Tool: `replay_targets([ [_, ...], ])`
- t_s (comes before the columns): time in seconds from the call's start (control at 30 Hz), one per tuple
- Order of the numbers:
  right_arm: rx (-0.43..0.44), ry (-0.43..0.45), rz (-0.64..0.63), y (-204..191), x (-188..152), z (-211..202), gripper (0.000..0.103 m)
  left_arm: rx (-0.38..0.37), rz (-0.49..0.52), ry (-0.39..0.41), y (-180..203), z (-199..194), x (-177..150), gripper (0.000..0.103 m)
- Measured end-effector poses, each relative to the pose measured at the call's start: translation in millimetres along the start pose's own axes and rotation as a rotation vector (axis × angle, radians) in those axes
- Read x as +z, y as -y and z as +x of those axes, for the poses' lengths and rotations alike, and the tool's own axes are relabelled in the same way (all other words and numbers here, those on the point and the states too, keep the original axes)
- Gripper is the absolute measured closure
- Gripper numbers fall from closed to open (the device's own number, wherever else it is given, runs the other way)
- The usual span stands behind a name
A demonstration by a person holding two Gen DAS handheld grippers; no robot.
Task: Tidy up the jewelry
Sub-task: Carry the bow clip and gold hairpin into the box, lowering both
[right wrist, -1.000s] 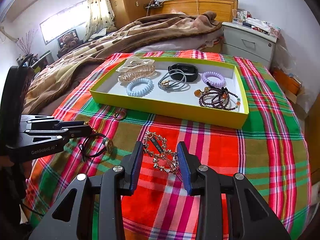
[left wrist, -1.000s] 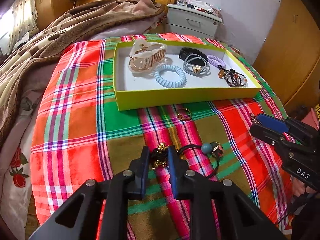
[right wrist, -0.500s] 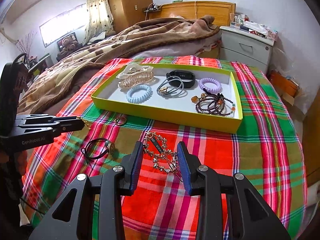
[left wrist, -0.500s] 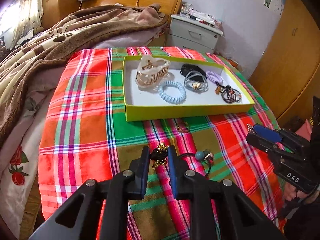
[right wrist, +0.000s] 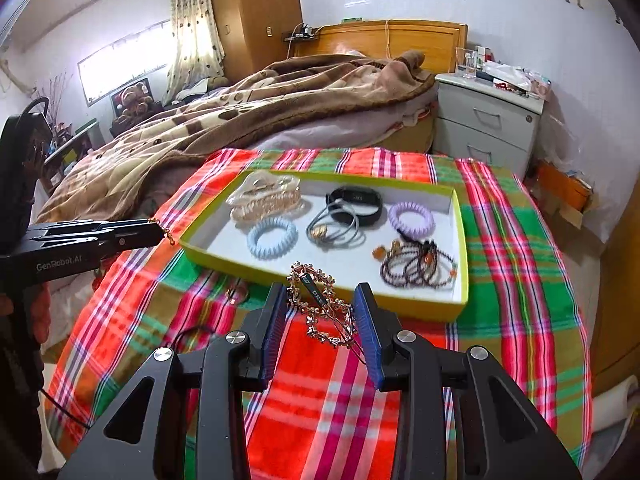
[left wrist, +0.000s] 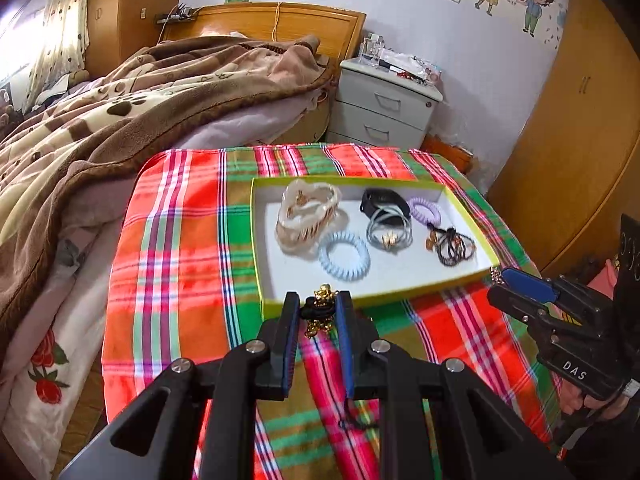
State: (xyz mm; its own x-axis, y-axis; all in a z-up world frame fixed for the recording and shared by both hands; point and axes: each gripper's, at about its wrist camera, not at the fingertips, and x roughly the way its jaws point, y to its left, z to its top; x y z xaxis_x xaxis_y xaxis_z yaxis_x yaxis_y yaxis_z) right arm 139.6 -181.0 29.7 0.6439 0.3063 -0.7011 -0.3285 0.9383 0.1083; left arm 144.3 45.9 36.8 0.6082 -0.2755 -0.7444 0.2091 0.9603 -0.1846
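Left wrist view: left tongs [left wrist: 317,312] are clenched on a black cord hair tie [left wrist: 319,307] with knobbly gold charms, lifted clear of the cloth [left wrist: 180,264]. Its cord trails down behind the right finger, partly hidden. Just ahead of the tips sits a shallow yellow-green tray [left wrist: 400,294] with a white floor.

Right wrist view: right tongs [right wrist: 322,314] grasp a gold, bead-studded chain clip [right wrist: 320,304] with a dark printed tag; the print is too small to read fully. Beyond the tips, in the tray [right wrist: 462,240], lie a translucent claw clip [right wrist: 264,196], a pale blue coil tie [right wrist: 272,237], grey elastic loops [right wrist: 336,226] with a gold knot, a black band [right wrist: 356,202], a lilac coil tie [right wrist: 411,222] and dark beaded bracelets [right wrist: 416,266].

Left of the right tongs, a small gold ring [right wrist: 236,294] lies on the cloth, blurred.

The surface is a red, green and orange plaid cloth over a bed. Behind it are a brown fleece blanket [right wrist: 248,120] with paw prints, a wooden headboard [right wrist: 384,40] and a grey drawer unit [right wrist: 488,128] with a cluttered top. Wooden wardrobes stand at the right edge, cut off.
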Motion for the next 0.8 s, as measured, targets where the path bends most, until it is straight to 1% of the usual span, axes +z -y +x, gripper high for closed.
replay_targets([
  [0.17, -0.004, -0.008, 0.009, 5.4, 16.9, 17.9, 0.067, -0.008, 0.01, 0.004, -0.2, 13.7, 18.4, 0.084],
  [0.37, 0.014, -0.042, 0.004, 8.3, 31.9, 47.0, 0.067, -0.008, -0.002, -0.017, -5.1, 34.7, 29.8, 0.084],
  [0.6, 0.031, -0.087, -0.006, 9.6, 32.6, 70.2, 0.067, 0.0, -0.007, -0.047, -8.8, 54.5, 34.2, 0.084],
  [0.8, 0.044, -0.137, -0.021, 9.5, 28.4, 86.0, 0.067, 0.006, -0.011, -0.082, -10.8, 71.1, 29.3, 0.084],
])
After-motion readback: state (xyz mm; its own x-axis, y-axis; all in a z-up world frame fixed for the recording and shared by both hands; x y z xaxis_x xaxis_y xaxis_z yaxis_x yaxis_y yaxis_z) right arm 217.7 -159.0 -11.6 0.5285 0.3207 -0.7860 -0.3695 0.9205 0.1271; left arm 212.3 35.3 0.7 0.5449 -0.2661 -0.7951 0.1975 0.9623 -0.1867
